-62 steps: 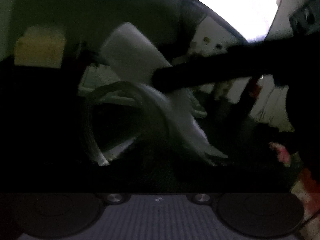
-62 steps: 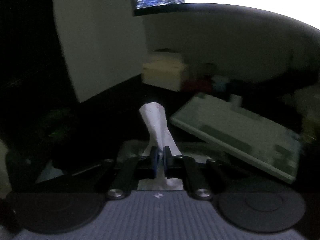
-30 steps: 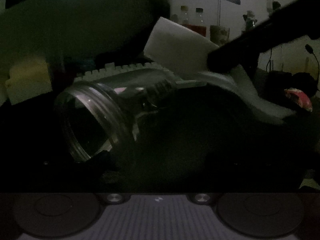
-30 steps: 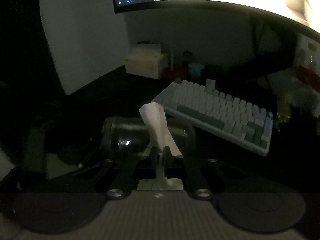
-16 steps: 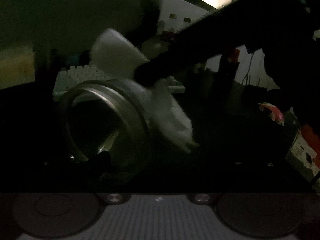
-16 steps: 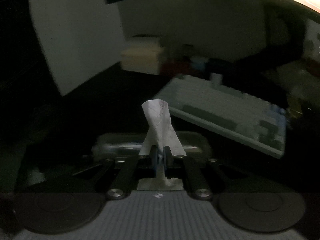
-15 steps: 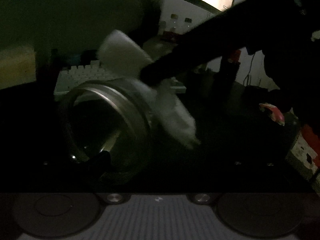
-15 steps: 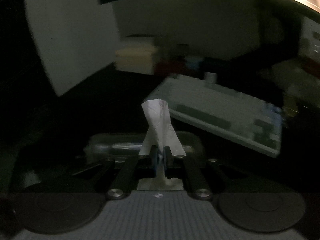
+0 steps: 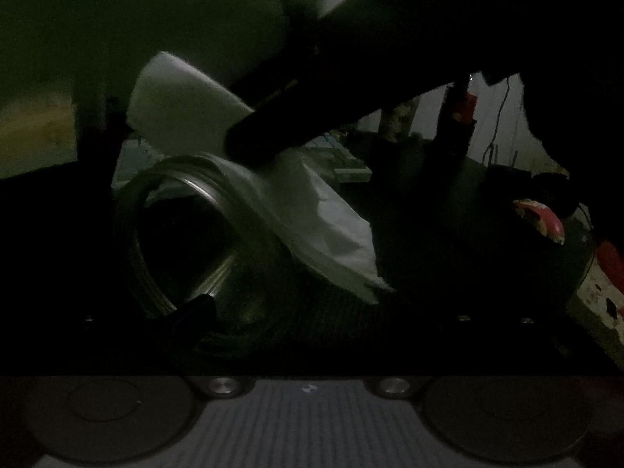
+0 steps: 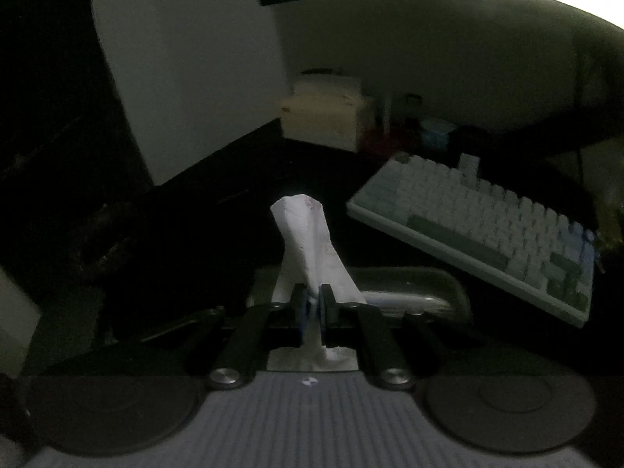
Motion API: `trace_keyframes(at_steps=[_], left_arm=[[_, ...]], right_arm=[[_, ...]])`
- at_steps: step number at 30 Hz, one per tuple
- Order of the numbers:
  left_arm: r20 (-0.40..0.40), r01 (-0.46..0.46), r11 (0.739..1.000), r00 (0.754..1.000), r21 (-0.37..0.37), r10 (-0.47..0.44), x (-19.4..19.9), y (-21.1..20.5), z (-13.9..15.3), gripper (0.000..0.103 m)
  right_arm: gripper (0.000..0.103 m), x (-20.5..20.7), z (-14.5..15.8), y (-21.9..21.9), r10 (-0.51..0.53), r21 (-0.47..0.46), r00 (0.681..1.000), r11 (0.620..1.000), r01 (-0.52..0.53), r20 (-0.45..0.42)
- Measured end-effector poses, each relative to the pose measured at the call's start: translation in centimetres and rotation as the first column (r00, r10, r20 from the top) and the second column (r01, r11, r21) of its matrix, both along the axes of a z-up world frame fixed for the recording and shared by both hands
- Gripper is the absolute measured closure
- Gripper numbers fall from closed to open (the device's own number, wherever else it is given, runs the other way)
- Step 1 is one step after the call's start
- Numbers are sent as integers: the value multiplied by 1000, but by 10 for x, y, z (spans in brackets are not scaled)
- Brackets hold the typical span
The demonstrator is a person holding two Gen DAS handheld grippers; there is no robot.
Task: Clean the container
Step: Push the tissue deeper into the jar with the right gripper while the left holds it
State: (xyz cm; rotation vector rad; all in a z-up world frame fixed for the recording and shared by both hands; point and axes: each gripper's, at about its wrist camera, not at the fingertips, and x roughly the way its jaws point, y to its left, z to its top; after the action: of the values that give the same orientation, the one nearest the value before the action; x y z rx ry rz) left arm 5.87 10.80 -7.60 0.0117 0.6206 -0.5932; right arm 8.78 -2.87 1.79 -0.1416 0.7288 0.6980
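Wiping is the step in hand, I judge: I am pressing a folded tissue (image 9: 319, 230) against the outside of the jar (image 9: 187, 234), up near its threaded mouth, and the inside looks not yet reached. I am pinching that tissue in my right gripper (image 10: 311, 304), its jaws pressed together on the paper with one end standing up ahead of the fingertips (image 10: 299, 304) and the other end trailing back toward me. In the left view the right gripper is coming in as a dark bar from the upper right, meeting the tissue just above the jar's rim. I am holding the jar on its side with my left gripper (image 9: 195, 312); only one dark finger is showing at the lower rim, touching it, so I cannot tell how the jaws stand. From the right view the jar (image 10: 405, 292) is lying directly below and just past my fingertips, with a keyboard (image 10: 487, 230) near it on the right. Next I should be drawing the tissue round the wall, then feeding the free end into the mouth while keeping the jar steady
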Motion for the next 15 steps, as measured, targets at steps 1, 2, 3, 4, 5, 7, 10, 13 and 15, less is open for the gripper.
trace_keyframes(at_steps=[1, 2, 3, 4, 5, 7, 10, 13, 15], left_arm=[[1, 4, 1000, 1000, -3, -4, 0, 1, 0, 0], [3, 5, 1000, 1000, -6, -5, 1, 1, -1, 0], [7, 5, 1000, 1000, -6, -5, 1, 1, -1, 0], [9, 4, 1000, 1000, -4, -4, 1, 1, -2, 0], [10, 3, 1000, 1000, -1, -3, 0, 1, -1, 0], [8, -2, 1000, 1000, 1, 2, -2, 0, 0, 0], [7, -4, 1000, 1000, 0, 4, -1, 0, 0, 0], [6, -4, 1000, 1000, -4, 4, -2, 1, 0, 0], [7, -4, 1000, 1000, -9, 4, -3, 0, 0, 0]], right_arm=[[94, 4, -1, -5, -24, -4, 1000, 1000, 24, -2], [94, 10, -2, -12, -53, -7, 999, 999, 52, -4], [94, 16, -3, -18, -81, -10, 997, 997, 81, -6], [93, 22, -5, -26, -120, -11, 993, 993, 120, -13], [93, 29, -6, -33, -159, -13, 987, 987, 159, -21], [93, 36, -8, -42, -197, -9, 980, 980, 197, -35], [91, 33, -7, -39, -206, -4, 978, 979, 206, -38], [91, 18, -2, -24, -117, 34, 992, 992, 118, -48], [91, 4, 0, -7, -32, 38, 999, 999, 33, -35]])
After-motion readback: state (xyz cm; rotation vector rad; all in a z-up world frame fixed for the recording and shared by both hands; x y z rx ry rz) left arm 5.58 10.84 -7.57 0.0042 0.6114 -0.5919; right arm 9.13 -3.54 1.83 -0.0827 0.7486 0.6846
